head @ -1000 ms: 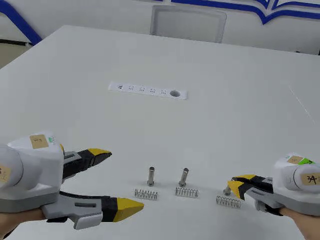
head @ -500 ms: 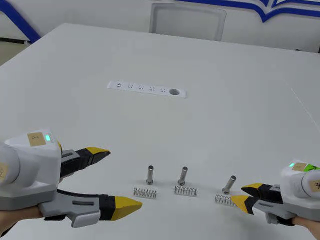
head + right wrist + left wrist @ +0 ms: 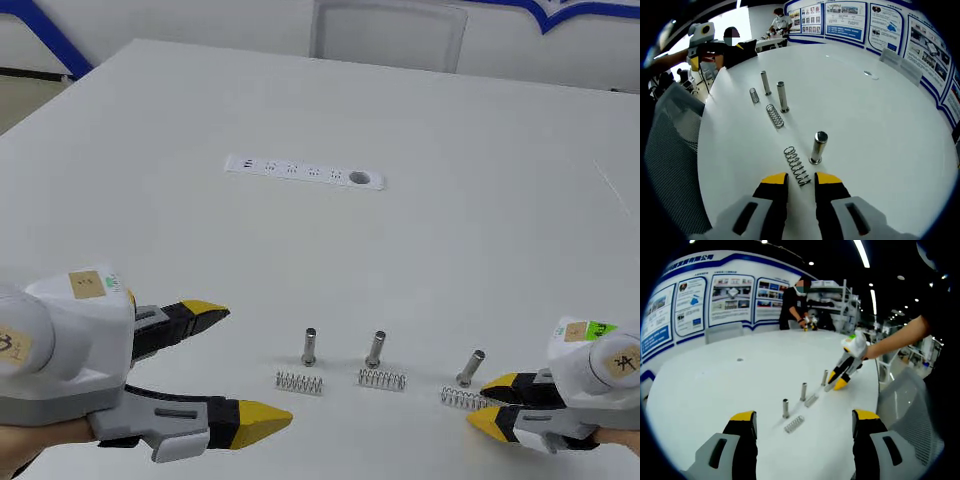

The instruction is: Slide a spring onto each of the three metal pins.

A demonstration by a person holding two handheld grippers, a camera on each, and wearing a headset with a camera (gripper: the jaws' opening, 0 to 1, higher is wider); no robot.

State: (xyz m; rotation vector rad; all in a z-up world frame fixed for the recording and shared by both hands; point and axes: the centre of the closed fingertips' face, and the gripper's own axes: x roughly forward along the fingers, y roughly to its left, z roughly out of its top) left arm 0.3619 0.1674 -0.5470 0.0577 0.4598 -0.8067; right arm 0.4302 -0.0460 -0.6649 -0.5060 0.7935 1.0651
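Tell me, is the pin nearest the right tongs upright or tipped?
Upright. The pin stands on its base, with the spring lying flat beside it.

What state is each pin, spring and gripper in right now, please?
Left pin: upright, bare.
Middle pin: upright, bare.
Right pin: upright, bare.
Springs: lying flat, none threaded.
Left gripper: jaws wide open, empty.
Right gripper: jaws narrowly open at right spring end.
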